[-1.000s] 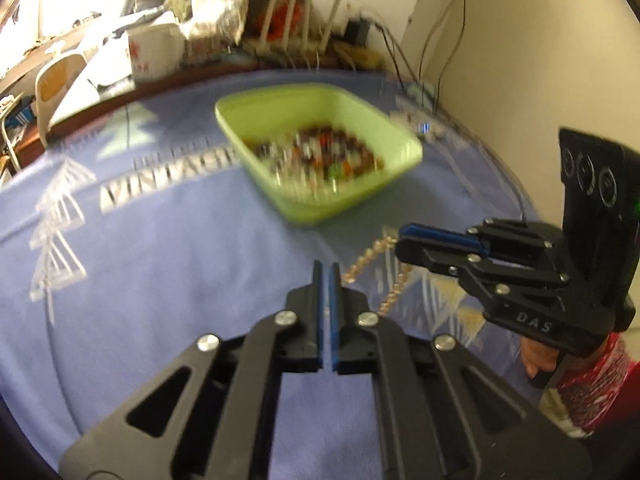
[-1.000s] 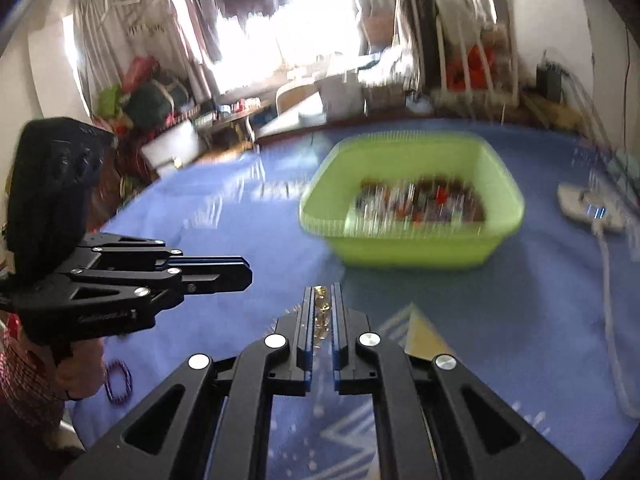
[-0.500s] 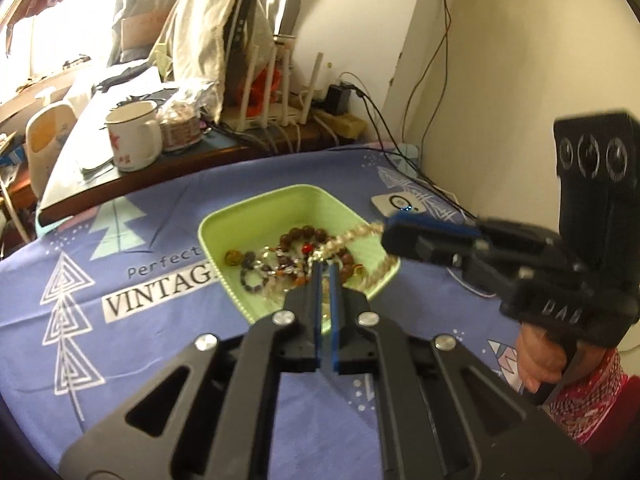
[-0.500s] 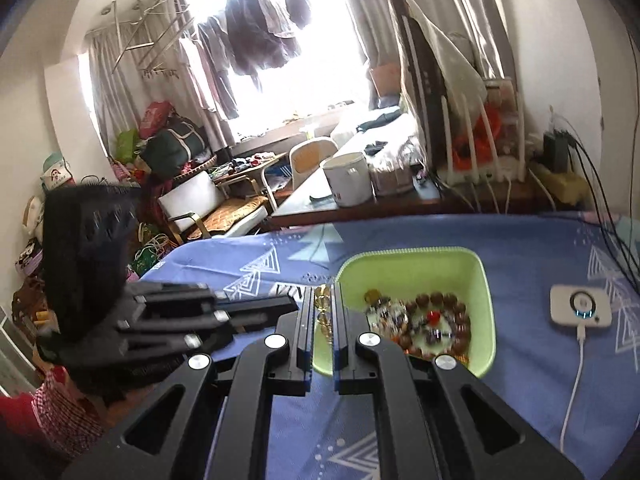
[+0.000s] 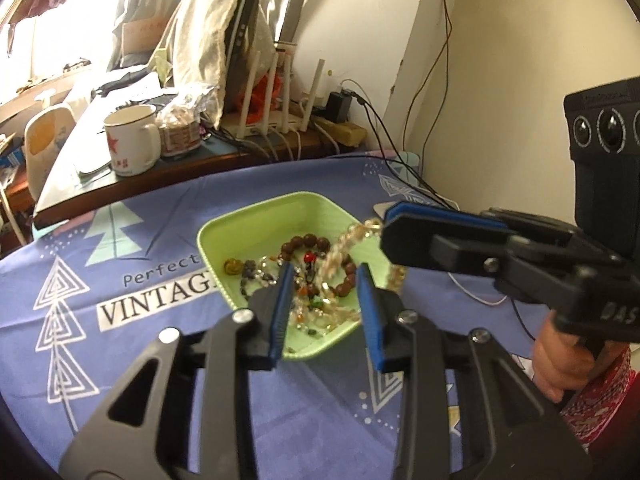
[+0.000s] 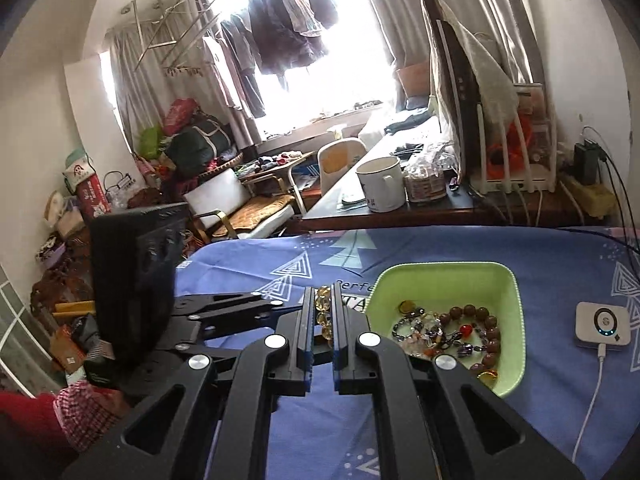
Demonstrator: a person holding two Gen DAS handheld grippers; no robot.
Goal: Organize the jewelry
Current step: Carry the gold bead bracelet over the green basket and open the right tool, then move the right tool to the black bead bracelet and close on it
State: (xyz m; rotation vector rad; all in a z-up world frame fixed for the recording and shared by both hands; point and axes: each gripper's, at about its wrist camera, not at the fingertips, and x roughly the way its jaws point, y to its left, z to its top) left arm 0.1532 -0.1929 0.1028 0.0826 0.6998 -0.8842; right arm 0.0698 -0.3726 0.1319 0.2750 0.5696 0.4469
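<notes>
A green tray (image 5: 256,224) (image 6: 448,276) on the blue cloth holds several bead bracelets (image 5: 308,248) (image 6: 444,328). My right gripper (image 6: 322,312) is shut on an amber bead bracelet (image 6: 323,314), which hangs blurred over the tray in the left wrist view (image 5: 340,248). The right gripper (image 5: 390,224) enters that view from the right, above the tray. My left gripper (image 5: 323,284) is open and empty, just in front of the tray; the right wrist view shows it at the left (image 6: 224,308).
A white charger puck with cable (image 6: 604,322) lies right of the tray. Behind the cloth stands a wooden desk with a white mug (image 5: 130,144), a router (image 5: 280,112), cables and a kettle (image 5: 44,140). A wall is at the right.
Both grippers rose from the cloth with the amber bracelet. My left gripper has opened and let go of it; the right keeps hold of it over the tray.
</notes>
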